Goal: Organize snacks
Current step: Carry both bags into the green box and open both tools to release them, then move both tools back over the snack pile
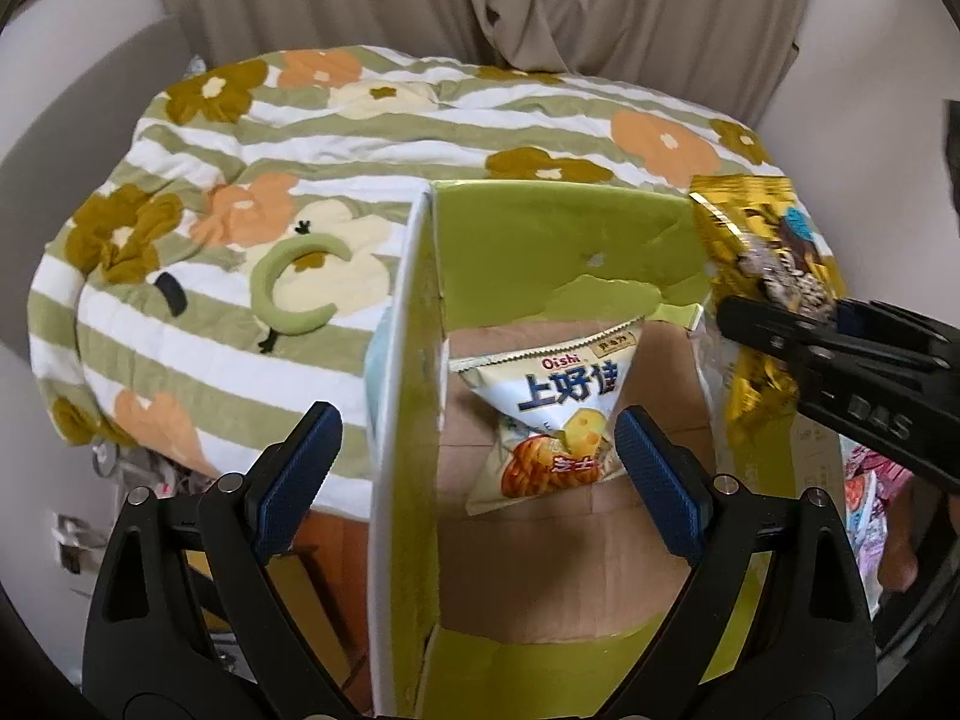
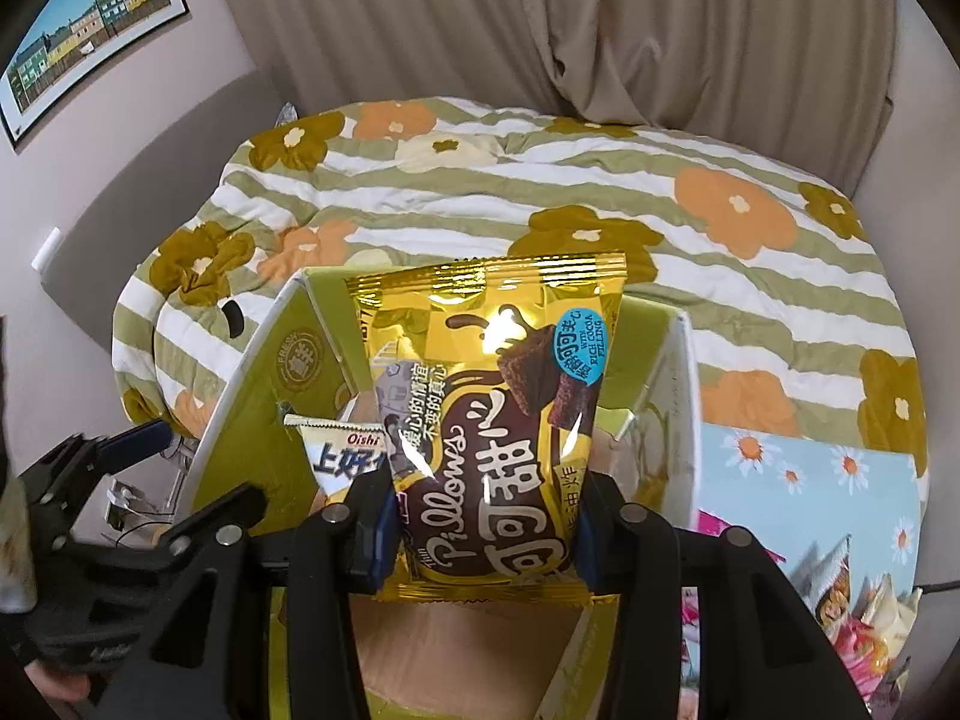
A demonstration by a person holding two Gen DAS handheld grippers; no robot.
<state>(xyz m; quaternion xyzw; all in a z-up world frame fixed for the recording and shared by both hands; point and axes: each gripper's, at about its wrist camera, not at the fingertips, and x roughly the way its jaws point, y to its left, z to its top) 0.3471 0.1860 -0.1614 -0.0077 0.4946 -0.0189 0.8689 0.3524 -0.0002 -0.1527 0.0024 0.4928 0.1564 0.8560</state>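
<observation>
My right gripper [image 2: 480,531] clamps the gold foil snack bag [image 2: 489,420] above the green-lined cardboard box [image 1: 540,240]; my left gripper [image 1: 477,468] gapes empty over its near wall.

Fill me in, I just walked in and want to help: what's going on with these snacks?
A person is packing snacks into a green-lined cardboard box. The right gripper is shut on a gold foil cocoa-pillow packet over the box. The left gripper hangs open above a white Oishi chip bag already inside.
</observation>
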